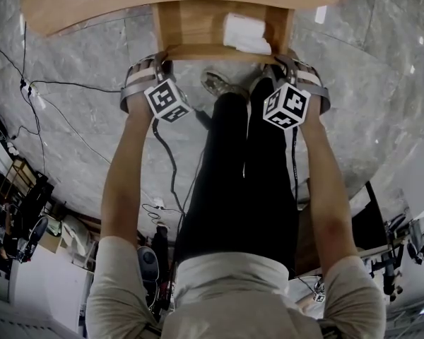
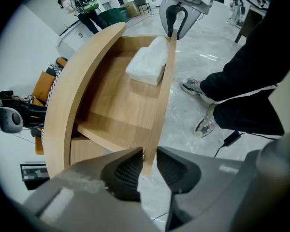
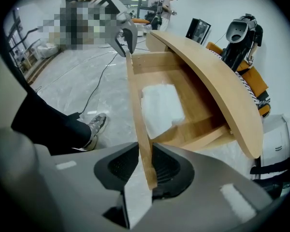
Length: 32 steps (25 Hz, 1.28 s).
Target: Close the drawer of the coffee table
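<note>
The drawer (image 1: 198,27) of the coffee table is found drawn out from under the table top (image 1: 92,6), towards the person. A white folded bundle (image 1: 246,32) is seen lying inside it, at its right side. Its front panel (image 1: 219,51) is the part nearest the person. The panel's long axis runs from left to right across the head view, square to the line along which the drawer slides.

The left gripper (image 2: 150,166) is set steeply downward over the left end of the front panel. Its jaws are brought narrowly together on the panel's end corner, one pad against each face. Only the tip of the corner is taken in.

The right gripper (image 3: 146,170) is set likewise over the right end. Its jaws are closed on the panel edge, which is seated deeper between the pads.

The two grips are placed at opposite ends of the panel, so neither hand is nearer to it than the other. The table body lies beyond the jaws, away from the person. It is judged that an even push from both ends along that line is required. An uneven push could skew the drawer on its runners, and the shallow left hold could slip.
</note>
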Available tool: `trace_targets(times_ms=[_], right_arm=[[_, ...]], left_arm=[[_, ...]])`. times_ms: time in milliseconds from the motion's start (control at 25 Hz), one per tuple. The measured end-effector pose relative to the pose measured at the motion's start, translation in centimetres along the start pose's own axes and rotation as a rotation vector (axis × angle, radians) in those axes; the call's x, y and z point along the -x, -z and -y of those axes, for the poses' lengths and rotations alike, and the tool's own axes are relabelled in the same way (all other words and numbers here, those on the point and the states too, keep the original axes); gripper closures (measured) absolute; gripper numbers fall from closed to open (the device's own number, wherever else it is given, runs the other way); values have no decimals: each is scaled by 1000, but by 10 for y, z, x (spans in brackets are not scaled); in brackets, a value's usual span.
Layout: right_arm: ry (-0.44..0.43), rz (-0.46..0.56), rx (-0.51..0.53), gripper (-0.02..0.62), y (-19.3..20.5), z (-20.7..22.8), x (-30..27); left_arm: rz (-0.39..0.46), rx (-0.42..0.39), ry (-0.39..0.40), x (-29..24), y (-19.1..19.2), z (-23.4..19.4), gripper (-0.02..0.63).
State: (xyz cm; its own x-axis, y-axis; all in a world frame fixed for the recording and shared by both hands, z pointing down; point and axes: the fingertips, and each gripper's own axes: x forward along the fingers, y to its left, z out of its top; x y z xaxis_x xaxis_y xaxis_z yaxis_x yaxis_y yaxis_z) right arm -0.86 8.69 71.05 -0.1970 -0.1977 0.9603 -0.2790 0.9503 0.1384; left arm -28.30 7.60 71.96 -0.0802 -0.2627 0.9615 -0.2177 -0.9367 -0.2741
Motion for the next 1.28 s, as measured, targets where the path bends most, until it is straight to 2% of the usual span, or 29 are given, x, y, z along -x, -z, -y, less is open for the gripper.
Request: trace_targets(times_ms=[600,1280], right_arm=[[22,32,22,508,-14,12,22],[55,10,1,506,-21,33,16]], left_arm=[[-6,-26,-49,23,0,-28,492],[17,-13,-39,13,-5,-50,492]])
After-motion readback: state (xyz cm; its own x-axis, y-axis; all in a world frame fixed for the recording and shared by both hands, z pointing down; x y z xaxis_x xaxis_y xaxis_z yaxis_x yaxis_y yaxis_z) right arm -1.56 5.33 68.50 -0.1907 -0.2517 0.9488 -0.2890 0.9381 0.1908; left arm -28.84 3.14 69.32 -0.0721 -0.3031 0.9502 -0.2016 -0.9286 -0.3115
